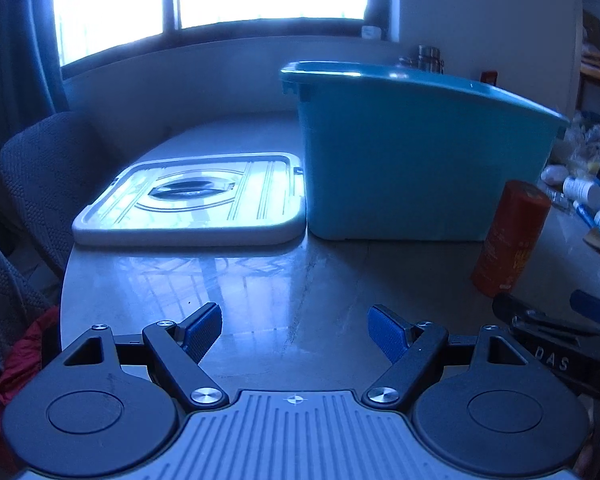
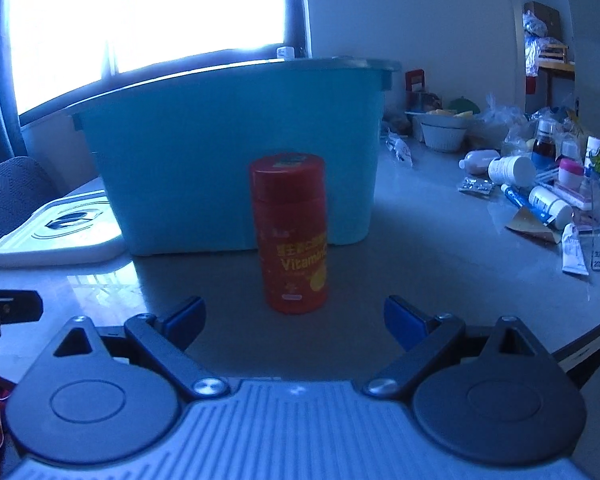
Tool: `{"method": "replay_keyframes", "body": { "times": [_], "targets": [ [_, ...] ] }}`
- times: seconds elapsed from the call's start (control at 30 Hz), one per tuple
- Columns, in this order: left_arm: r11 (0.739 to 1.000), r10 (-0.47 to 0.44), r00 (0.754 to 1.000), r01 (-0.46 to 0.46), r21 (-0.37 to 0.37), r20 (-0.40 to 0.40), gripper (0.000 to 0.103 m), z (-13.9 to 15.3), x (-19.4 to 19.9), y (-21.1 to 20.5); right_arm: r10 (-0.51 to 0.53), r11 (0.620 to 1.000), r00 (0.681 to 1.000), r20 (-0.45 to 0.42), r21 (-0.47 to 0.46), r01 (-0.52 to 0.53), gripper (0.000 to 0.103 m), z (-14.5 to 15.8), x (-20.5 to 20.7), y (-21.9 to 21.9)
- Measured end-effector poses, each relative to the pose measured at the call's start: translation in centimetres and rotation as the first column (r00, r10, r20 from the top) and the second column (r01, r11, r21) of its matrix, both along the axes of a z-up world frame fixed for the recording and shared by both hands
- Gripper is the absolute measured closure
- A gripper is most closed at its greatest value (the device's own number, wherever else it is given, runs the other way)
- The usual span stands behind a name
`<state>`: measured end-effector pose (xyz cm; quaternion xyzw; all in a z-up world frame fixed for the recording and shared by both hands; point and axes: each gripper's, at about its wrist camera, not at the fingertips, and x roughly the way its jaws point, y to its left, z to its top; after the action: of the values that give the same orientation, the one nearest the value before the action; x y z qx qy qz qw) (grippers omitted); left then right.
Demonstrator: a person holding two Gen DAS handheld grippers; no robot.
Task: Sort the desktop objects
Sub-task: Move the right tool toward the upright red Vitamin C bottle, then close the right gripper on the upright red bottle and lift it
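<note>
One flat white plastic lid (image 2: 56,232), ribbed, with a recessed oval handle, lies on the table (image 2: 440,248) at 9 o'clock in the right wrist view, its edge just beside the bin. One teal plastic storage bin (image 2: 228,148), smooth-walled and rimmed, stands upright at 12 o'clock. One red cylindrical bottle (image 2: 289,232) stands upright in front of the bin, apart from it; its label reads "Vitamin C" in yellow, with further characters too blurred to read.

The right gripper (image 2: 294,320) sits just short of the bottle, blue-padded fingers spread wide, holding nothing and not touching it. At 3 o'clock lies a loose clutter (image 2: 540,188) of white pill bottles, tubes, a blister pack and printed cartons; count cannot be told. One white ribbed bowl (image 2: 444,134) stands behind it.

In the left wrist view the left gripper (image 1: 296,330) is likewise spread wide and empty over bare glossy tabletop. A black part at 4 o'clock bears the letters "DAS".
</note>
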<state>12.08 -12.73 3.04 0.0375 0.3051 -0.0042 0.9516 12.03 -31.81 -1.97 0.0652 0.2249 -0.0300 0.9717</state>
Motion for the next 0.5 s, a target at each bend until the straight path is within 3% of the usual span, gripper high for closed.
{"method": "replay_keyframes", "body": {
  "times": [0.5],
  "targets": [
    [1.0, 0.013, 0.999, -0.013, 0.011, -0.035, 0.021, -0.6, 2.3, -0.9, 0.022, 1.0, 1.0, -0.02, 0.014, -0.021, 0.007, -1.1, 4.5, -1.3]
  ]
}}
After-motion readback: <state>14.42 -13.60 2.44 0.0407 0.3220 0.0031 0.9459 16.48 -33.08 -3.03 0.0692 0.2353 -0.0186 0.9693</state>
